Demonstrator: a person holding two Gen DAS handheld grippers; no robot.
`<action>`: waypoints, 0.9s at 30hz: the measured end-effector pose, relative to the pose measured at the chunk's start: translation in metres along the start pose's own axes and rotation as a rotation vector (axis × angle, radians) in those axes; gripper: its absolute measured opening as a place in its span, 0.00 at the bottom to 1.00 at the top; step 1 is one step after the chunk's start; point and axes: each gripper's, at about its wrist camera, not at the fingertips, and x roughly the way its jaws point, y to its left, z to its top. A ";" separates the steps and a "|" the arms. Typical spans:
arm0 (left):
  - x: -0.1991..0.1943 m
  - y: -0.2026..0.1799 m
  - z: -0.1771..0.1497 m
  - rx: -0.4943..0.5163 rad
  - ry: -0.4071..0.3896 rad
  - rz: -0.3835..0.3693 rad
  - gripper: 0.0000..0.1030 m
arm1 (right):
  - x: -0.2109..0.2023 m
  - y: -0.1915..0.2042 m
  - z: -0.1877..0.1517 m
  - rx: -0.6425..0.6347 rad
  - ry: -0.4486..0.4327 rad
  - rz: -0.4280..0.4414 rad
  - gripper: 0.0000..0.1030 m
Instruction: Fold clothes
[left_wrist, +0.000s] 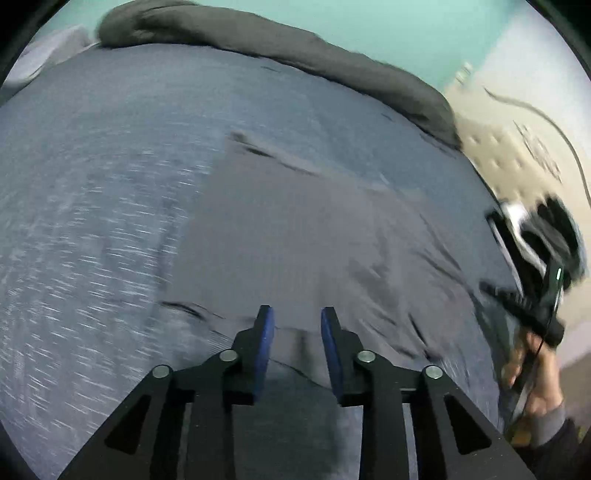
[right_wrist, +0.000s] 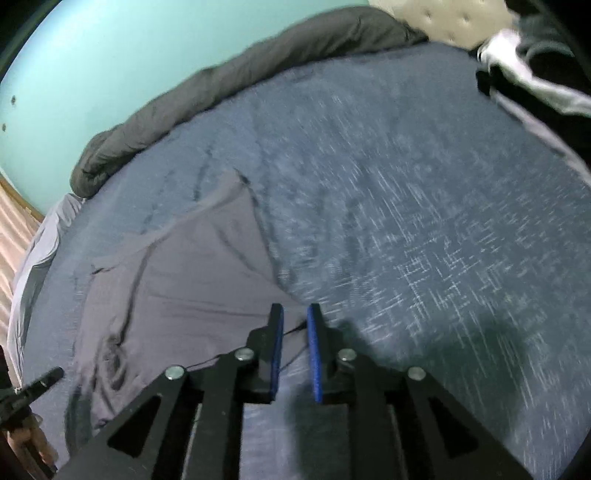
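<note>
Both units same build: left gripper and right gripper have matte black linkage arms with triangular cutouts, round silver pivot screws, and blue pads lining black fingers. Thin black cable runs beside the right one. From left view, right hand is bare skin, grey cuff, dark sleeve; green LED on its black handle.

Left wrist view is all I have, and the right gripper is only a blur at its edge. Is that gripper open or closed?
Observer: Open. The right wrist view shows the right gripper with a narrow gap between its blue pads, and nothing looks clamped.
Operator: Where is it over the cloth?
Observer: At the near right corner of the grey cloth. Bare bedspread lies to its right.
</note>
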 end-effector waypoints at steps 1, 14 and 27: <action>0.003 -0.007 -0.002 0.018 0.012 -0.002 0.30 | -0.008 0.011 -0.004 0.000 -0.002 0.050 0.21; 0.034 -0.051 -0.033 0.131 0.142 -0.013 0.30 | 0.001 0.125 -0.074 -0.341 0.228 0.282 0.27; 0.021 -0.044 -0.035 0.163 0.120 0.003 0.02 | 0.009 0.121 -0.086 -0.415 0.249 0.227 0.01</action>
